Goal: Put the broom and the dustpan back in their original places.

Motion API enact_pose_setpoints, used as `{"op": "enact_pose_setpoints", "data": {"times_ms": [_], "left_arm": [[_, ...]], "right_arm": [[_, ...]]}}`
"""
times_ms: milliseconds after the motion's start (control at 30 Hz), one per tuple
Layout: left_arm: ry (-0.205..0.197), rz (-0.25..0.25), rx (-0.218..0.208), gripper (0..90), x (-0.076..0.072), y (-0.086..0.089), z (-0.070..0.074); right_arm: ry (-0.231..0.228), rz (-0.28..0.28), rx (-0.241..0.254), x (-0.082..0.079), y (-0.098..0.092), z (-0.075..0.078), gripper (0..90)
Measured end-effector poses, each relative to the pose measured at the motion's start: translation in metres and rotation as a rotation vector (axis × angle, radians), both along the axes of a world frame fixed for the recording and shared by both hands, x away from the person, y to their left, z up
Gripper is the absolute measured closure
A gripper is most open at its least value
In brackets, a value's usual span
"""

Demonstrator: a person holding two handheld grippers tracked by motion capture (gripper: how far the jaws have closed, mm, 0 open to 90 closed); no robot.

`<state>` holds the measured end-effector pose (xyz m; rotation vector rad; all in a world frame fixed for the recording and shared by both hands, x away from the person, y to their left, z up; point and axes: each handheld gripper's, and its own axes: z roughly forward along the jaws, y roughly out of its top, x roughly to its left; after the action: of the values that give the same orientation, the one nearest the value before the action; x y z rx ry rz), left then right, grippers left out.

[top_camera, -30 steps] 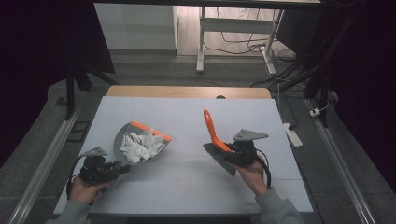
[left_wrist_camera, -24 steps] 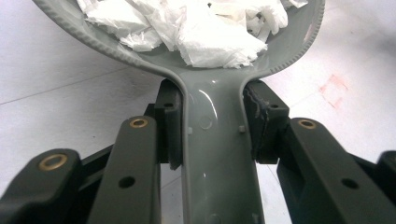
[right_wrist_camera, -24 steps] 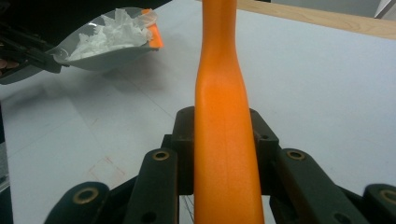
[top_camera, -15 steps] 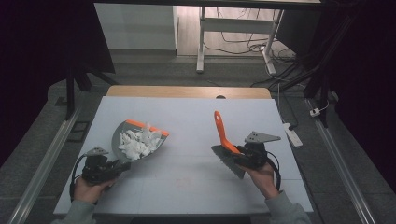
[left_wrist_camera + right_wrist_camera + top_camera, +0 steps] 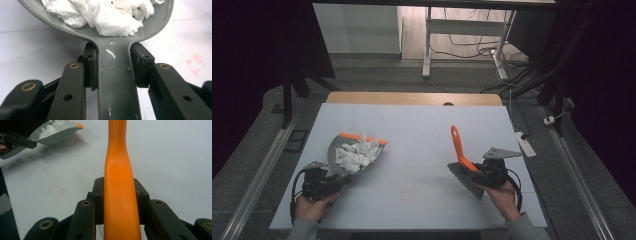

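Both sets of fingers are clamped on tools. Nearest the person, at the table's [image 5: 412, 125] front edge, the left gripper [image 5: 319, 182] pinches the grey handle of a dustpan [image 5: 354, 155], one black finger [image 5: 90, 66] pressed on each side of it. The right gripper [image 5: 489, 172] grips a brush [image 5: 460, 157] by its orange handle, squeezed between its own fingers [image 5: 98, 202]. Farther out, the dustpan's scoop extends forward and to the right from the left gripper, heaped with white crumpled paper [image 5: 357, 152] behind its orange lip. The brush handle rises up and away from the right gripper, bristles low by the hand. Scoop and brush are well apart, with bare table between them, so the brush would have to travel leftward to meet the scoop's mouth.
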<state>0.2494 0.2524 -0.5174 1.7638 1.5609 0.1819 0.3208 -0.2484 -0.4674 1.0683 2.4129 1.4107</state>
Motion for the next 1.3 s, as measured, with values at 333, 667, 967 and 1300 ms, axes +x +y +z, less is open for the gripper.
{"op": "enact_pose_setpoints", "data": {"times_ms": [333,667,967,1300], "left_arm": [[0.027,0.080,0.003,61.2,0.006,-0.013,-0.004],[0.072,0.101,0.024,61.2,0.014,-0.017,-0.014],[0.075,0.110,0.048,60.9,0.017,-0.021,-0.017],[0.056,0.097,0.061,42.6,0.016,-0.017,-0.019]], "right_arm": [[0.063,0.009,-0.020,-0.004,-0.007,-0.008,70.1],[0.148,-0.012,-0.075,0.006,-0.008,-0.024,70.0],[0.173,-0.050,-0.085,0.020,-0.016,-0.032,69.3],[0.158,-0.057,-0.130,0.028,-0.023,-0.035,63.7]]}}
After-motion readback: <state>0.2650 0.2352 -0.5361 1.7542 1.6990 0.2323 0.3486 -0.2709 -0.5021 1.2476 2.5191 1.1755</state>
